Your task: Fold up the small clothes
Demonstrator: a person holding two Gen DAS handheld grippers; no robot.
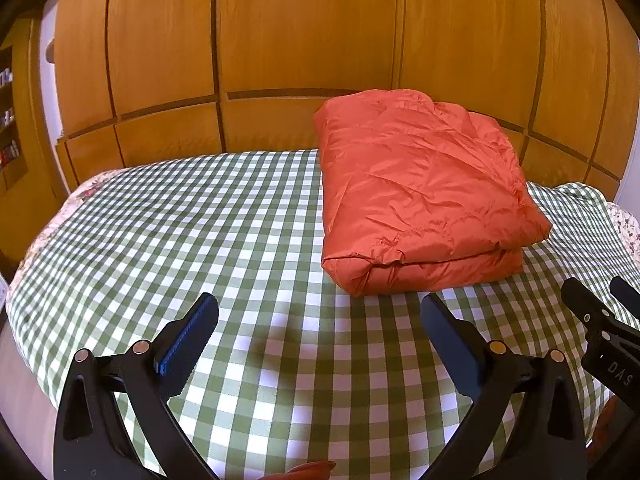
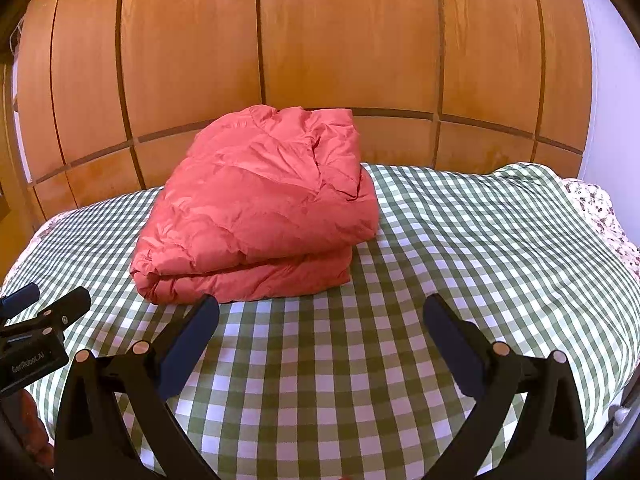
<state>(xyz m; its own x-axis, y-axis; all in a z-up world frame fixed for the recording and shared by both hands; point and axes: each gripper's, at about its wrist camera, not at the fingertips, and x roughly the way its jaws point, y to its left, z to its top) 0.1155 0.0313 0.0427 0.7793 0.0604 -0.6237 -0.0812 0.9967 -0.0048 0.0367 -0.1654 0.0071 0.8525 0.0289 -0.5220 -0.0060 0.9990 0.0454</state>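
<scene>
Orange puffy jacket [image 1: 424, 196] sits folded in a flat bundle on the green-checked bedspread [image 1: 224, 216], toward the far edge near the wooden panelled wall [image 1: 304, 28]. Left gripper [image 1: 320, 320] hovers short of it over bare cloth, fingers spread wide, nothing between them. Right gripper [image 2: 320, 320] same: fingers wide apart, empty, the jacket just beyond its left finger. Readable text: "GenRobot.AI" on the left unit's body seen from the right wrist, "DAS" on the right unit's body seen from the left wrist.

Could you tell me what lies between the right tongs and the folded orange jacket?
Only bare checked cloth: in the right wrist view nothing else lies between the open right tongs and the jacket.
</scene>
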